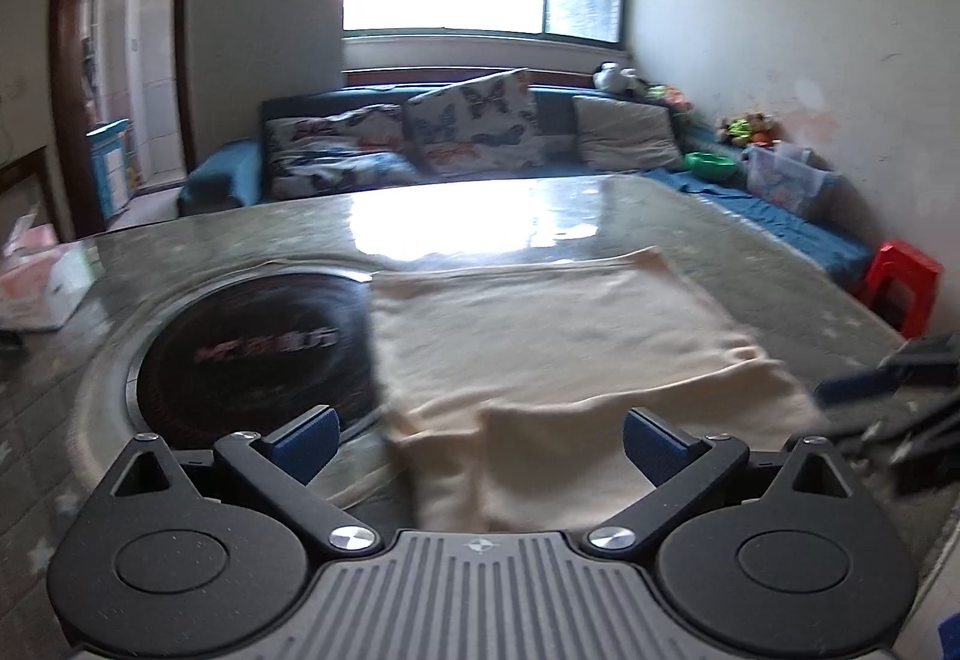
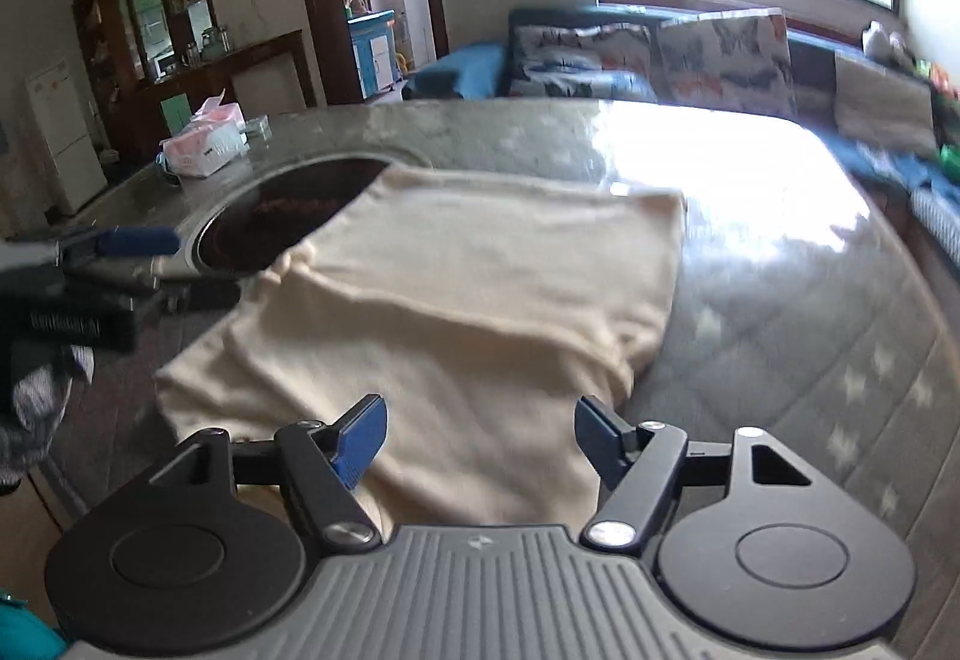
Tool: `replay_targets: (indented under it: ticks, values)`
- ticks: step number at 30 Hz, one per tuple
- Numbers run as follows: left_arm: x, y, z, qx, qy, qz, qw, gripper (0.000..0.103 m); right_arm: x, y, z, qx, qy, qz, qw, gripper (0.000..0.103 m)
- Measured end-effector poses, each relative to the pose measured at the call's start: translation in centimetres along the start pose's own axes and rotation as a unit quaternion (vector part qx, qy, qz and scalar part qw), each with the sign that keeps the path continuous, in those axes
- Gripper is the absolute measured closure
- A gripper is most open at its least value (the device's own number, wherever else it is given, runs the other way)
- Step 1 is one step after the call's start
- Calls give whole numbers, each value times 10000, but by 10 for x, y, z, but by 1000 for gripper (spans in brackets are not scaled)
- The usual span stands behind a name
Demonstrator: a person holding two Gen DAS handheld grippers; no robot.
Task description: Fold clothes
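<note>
A cream garment (image 1: 540, 354) lies folded and mostly flat on the grey marble table (image 1: 540, 210), with its left edge over a round black cooktop (image 1: 258, 354). My left gripper (image 1: 480, 447) hovers open just above the garment's near edge, nothing between its blue pads. In the right wrist view the same cream garment (image 2: 456, 294) spreads ahead, and my right gripper (image 2: 480, 435) is open over its near part. The other gripper's blue fingers (image 2: 138, 240) show at the left over the cooktop (image 2: 288, 216). The right gripper's blurred fingers (image 1: 888, 378) appear at the right of the left wrist view.
A tissue box (image 2: 204, 144) sits on the table's far left. A blue sofa with butterfly cushions (image 1: 468, 132) runs behind the table under a bright window. A red stool (image 1: 906, 288) stands at the right, beside a clear bin (image 1: 786, 180) and toys.
</note>
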State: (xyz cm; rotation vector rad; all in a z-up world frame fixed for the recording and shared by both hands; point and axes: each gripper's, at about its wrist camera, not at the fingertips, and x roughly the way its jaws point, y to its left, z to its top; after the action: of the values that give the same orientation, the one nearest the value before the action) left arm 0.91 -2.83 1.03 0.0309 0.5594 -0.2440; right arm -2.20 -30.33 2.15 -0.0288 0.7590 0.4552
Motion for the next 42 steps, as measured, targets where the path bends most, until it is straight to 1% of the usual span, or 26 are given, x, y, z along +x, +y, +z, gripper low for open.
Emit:
replay_targets:
  ticks: [3,5,6,11,14,17,19,21,22,23,24,27,30,34,37,38,39,41,42]
  values:
    - [9,-8,3,43,23,-190,9998,15,4,-6,-13,106,29,79,9999,32]
    - [17,-12,3,93,88,-175,9998,19,6,-10,-22,147,21,115,9998,32]
    - [21,-14,3,118,122,-165,9997,20,6,-11,-24,137,15,126,9998,32]
    - [38,-10,0,110,337,62,9994,21,-1,-12,-12,35,-133,136,9998,32]
    - [48,-5,-2,90,467,178,9987,27,-1,-18,-4,79,-250,117,9996,30]
    - [53,-4,-3,72,485,131,9987,31,2,-24,2,149,-314,105,9993,27]
    - [56,-4,-4,61,493,94,9987,40,6,-25,4,155,-313,112,9993,27]
    - [59,-3,-4,49,501,58,9987,60,9,-26,5,175,-320,125,9993,26]
    - [60,-3,-4,43,505,40,9987,64,10,-26,6,185,-324,133,9992,26]
    - [62,-3,-5,37,509,21,9987,74,11,-26,6,193,-328,140,9992,26]
    - [60,-3,-4,22,492,9,9988,81,12,-25,6,193,-332,142,9992,26]
    - [45,-3,3,-201,422,-59,9989,84,12,-23,6,166,-348,135,9992,26]
    - [26,-3,12,-328,298,-105,9990,85,10,-21,9,115,-418,157,9989,26]
    - [25,3,17,-356,374,139,9986,85,14,-18,13,76,-463,263,9986,26]
    - [28,6,14,-304,445,230,9983,84,24,-15,12,79,-410,337,9986,26]
    - [29,7,13,-286,469,258,9982,84,27,-14,12,70,-386,348,9986,26]
    - [30,7,12,-267,493,287,9980,79,30,-14,11,68,-352,346,9988,26]
    - [32,9,10,-230,540,344,9977,78,35,-15,10,59,-273,314,9991,26]
    - [33,10,9,-212,564,372,9975,76,36,-15,10,30,-254,271,9993,26]
